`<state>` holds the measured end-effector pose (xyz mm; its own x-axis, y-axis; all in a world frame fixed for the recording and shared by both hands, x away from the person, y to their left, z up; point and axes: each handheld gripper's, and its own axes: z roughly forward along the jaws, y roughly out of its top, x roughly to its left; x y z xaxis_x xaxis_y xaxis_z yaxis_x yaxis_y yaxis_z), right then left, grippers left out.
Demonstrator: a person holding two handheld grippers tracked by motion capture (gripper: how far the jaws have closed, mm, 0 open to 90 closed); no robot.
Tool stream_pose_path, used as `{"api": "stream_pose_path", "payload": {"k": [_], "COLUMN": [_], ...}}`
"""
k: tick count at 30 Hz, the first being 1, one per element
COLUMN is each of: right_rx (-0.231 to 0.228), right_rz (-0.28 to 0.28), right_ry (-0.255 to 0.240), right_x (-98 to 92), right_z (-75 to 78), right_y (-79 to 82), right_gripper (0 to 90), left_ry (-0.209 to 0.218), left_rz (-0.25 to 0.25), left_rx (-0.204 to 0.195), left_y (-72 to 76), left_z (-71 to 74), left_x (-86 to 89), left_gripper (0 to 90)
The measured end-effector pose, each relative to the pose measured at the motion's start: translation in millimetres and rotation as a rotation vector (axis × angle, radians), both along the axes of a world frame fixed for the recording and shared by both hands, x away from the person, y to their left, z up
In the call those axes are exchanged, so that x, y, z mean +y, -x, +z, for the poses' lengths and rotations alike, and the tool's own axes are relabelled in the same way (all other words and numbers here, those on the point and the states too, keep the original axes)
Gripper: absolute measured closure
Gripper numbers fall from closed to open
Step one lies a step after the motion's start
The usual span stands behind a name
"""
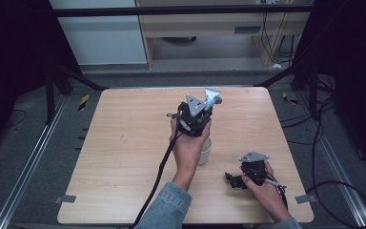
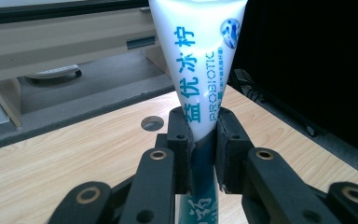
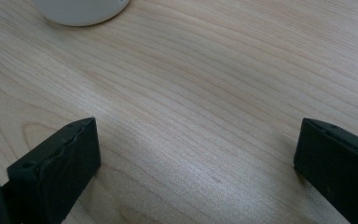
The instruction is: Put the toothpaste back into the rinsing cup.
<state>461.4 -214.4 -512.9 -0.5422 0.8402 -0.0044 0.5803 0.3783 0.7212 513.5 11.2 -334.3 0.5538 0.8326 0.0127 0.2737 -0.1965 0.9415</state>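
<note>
Here, left gripper (image 2: 203, 140) upright, toothpaste tube (image 2: 200, 56) clamped.

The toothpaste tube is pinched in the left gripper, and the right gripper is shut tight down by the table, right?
Not quite. The left gripper does pinch the toothpaste tube, but the right gripper is not shut. The right gripper view shows its two black jaws standing wide apart with nothing between them, low over the wooden table.

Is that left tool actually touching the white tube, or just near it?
Touching. In the left gripper view, the left tool has both black pads pressed against the tube, which is pinched narrow between them with no gap on either side.
</note>
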Motion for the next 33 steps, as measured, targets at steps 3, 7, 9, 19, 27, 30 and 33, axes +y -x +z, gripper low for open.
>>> {"api": "stream_pose_path", "payload": {"k": [3, 7, 9, 19, 27, 30, 33], "right_rx": [-0.003, -0.003, -0.003, -0.009, -0.008, -0.008, -0.008], "right_rz": [0.002, 0.002, 0.002, 0.01, 0.01, 0.009, 0.009], "right_ry": [0.002, 0.002, 0.003, 0.008, 0.006, 0.006, 0.005], "right_x": [-0.2, -0.2, -0.3, -0.7, -0.7, -0.7, -0.6], "right_z": [0.0, 0.0, 0.0, -0.3, -0.2, -0.2, -0.2], "right_y": [-0.2, -0.2, -0.2, -0.6, -0.5, -0.5, -0.5], "right_gripper": [0.6, 0.6, 0.5, 0.6, 0.6, 0.5, 0.6], "left_ry": [0.0, 0.0, -0.002, -0.006, -0.005, -0.008, -0.011], "left_rz": [0.0, -0.004, -0.004, 0.003, 0.007, 0.006, 0.001], "left_rx": [0.008, 0.02, 0.021, 0.038, 0.044, 0.044, 0.044], "left_y": [-2.4, -3.8, -4.1, -5.7, -5.6, -4.9, -4.3], "left_z": [-8.7, -15.6, -18.9, -36.1, -44.9, -46.7, -49.8], "left_x": [-0.1, -1.1, -1.9, -2.3, 0.2, -1.0, -2.1], "left_gripper": [77.7, 77.7, 77.7, 77.7, 77.6, 77.6, 77.6]}}
